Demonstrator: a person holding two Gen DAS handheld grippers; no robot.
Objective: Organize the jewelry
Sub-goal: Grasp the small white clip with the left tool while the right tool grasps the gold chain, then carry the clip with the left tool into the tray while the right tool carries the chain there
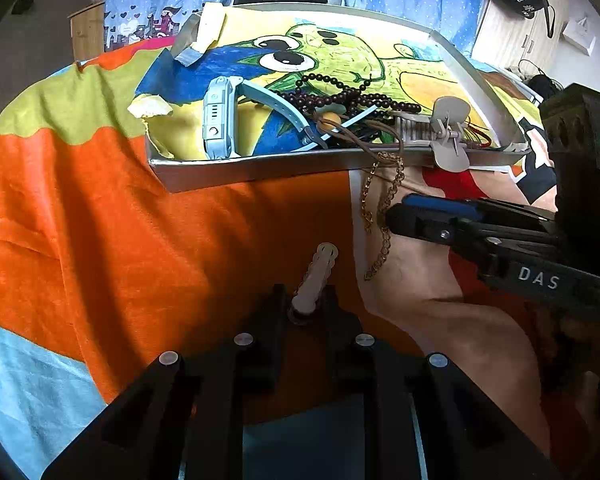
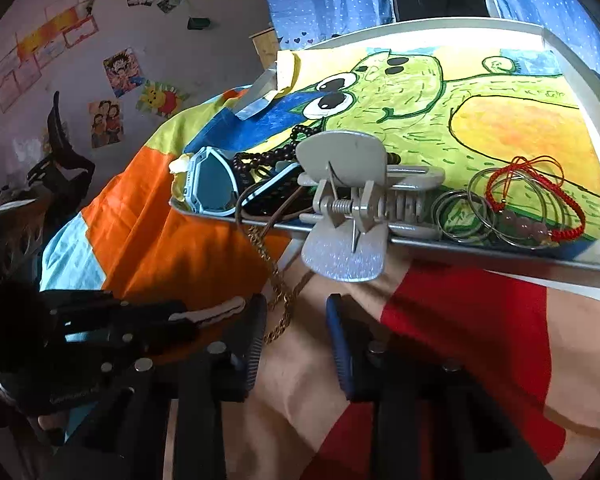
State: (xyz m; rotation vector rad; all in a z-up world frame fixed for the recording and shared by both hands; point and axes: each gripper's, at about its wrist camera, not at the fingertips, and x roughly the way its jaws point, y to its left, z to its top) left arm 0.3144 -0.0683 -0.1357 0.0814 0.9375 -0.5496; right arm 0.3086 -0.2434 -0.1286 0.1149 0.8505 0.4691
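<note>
Left claw (image 1: 306, 300): closed on a pale, flat hair clip (image 1: 316, 280); the clip stands out forward between the two fingers, above the orange part of the bed cover (image 1: 100, 220).
Right claw (image 2: 296, 320): the fingers stand apart, one on each side of the gold chain (image 2: 278, 300), and no pad presses on it as far as I can see.
Gold chain: it hangs from the tangle over the front rim of the tray (image 2: 500, 252) down onto the bed cover, so I judge it must be pulled free before sorting.
Tray: it holds a pale blue watch (image 1: 220, 120), dark bead strings (image 1: 340, 96) and a grey claw clip (image 2: 352, 200) sitting over the rim, all crowded at the near side.
Only in right view: thin metal rings (image 2: 480, 208) and a red cord bracelet (image 2: 540, 208) in the tray corner.
Only in left view: the pale clip from above, with its full length, and the right claw from the side.
</note>
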